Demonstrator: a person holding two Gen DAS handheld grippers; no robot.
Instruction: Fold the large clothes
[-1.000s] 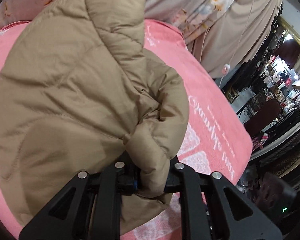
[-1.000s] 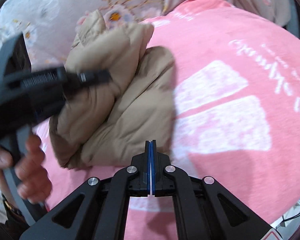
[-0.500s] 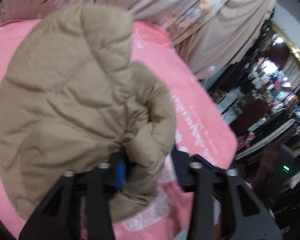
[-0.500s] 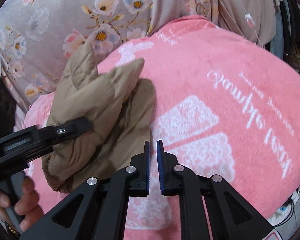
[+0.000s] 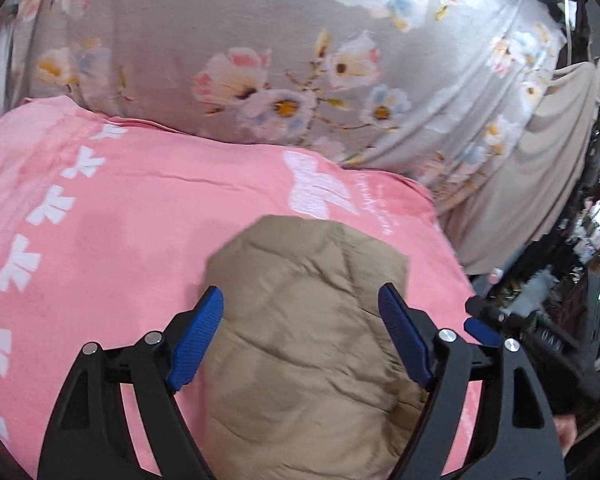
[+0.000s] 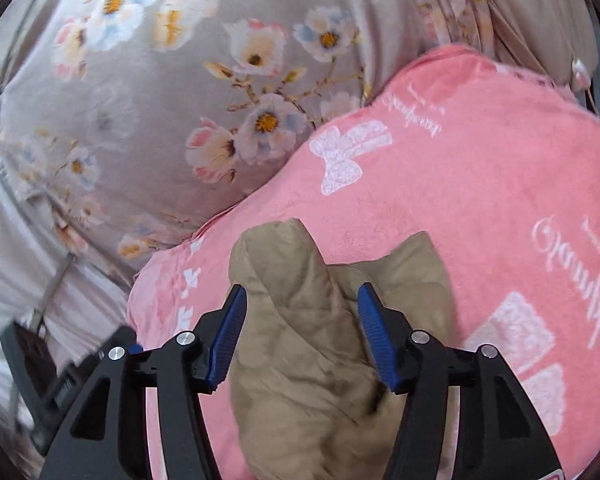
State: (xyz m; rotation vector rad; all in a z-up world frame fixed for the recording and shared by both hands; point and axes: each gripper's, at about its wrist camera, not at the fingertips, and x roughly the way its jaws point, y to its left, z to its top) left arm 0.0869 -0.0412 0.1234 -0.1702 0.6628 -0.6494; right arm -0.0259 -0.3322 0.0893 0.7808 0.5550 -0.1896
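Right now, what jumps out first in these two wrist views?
A folded tan puffer jacket lying on a pink blanket with white print, framed between the open left gripper. The right gripper is open too, over the same jacket. Behind hangs a grey floral curtain.

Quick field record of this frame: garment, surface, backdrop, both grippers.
garment: tan quilted jacket, bundled into a compact fold, lying on the blanket
surface: pink blanket with white bow prints and script
backdrop: grey floral curtain behind the blanket
left gripper: open, jaws have just been opening, pads clear of the jacket, nothing held
right gripper: open, jaws have just been opening, jacket seen between the fingers but not pinched
fold status: jacket released, both grippers off it
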